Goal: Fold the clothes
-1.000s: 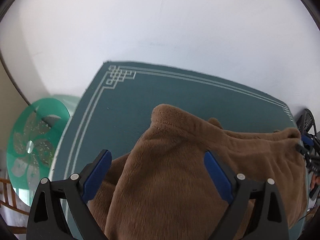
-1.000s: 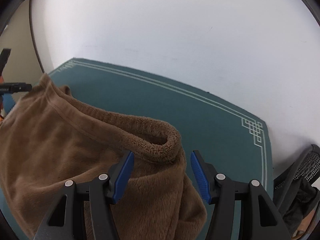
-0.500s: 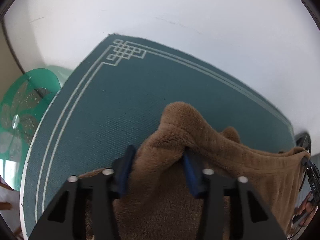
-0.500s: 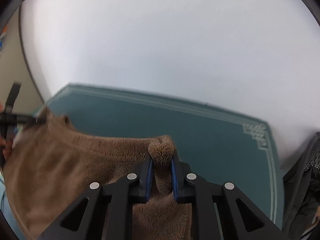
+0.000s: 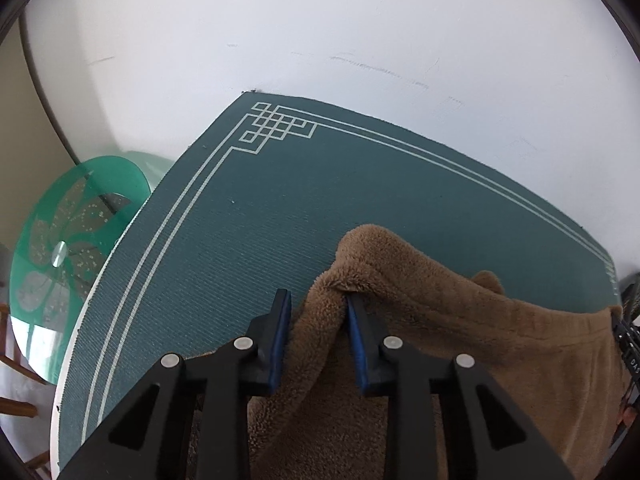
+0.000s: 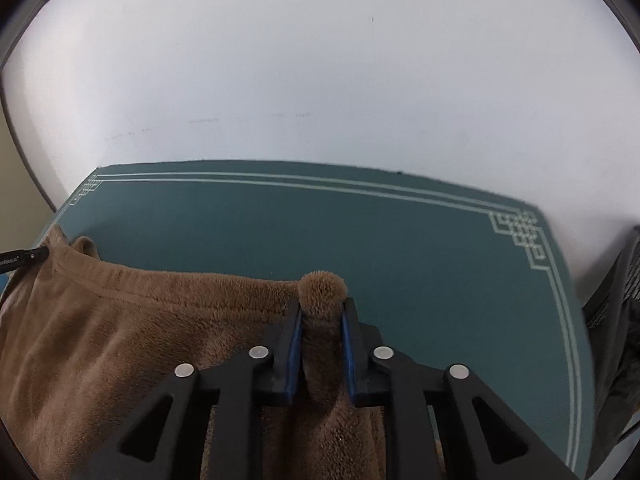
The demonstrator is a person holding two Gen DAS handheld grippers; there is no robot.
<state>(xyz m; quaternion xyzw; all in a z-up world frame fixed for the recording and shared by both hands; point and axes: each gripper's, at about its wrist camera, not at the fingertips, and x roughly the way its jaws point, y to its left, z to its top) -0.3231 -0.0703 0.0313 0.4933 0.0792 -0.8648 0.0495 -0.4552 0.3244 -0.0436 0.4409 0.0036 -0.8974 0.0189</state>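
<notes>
**Q:** Background and work surface?

**R:** White wall [image 5: 360, 20] behind. Teal mat [image 5: 248, 216] with pale double border lines and a knot motif at each far corner covers the table. Left wrist view: green translucent disc with a flower pattern [image 5: 68, 248] off the mat's left edge. Right wrist view: dark mesh chair [image 6: 616, 288] at the right margin.

**Q:** Garment location?

**R:** Brown fleece garment [image 5: 460, 320] over the near part of the mat, its top hem stretched between the two tools. Whether the lower part touches the mat, cannot tell.

**Q:** Left gripper?

**R:** Left gripper [image 5: 316, 308]: blue pads closed onto a bunched ridge of the fleece; a fold of the pile stands up beyond the tips. Its tip also shows at the left edge of the right wrist view, at the garment's corner.

**Q:** Right gripper?

**R:** Right gripper [image 6: 322, 312]: pads clamped on a narrow pinch of the hem; a rounded tuft pokes out above them.
</notes>
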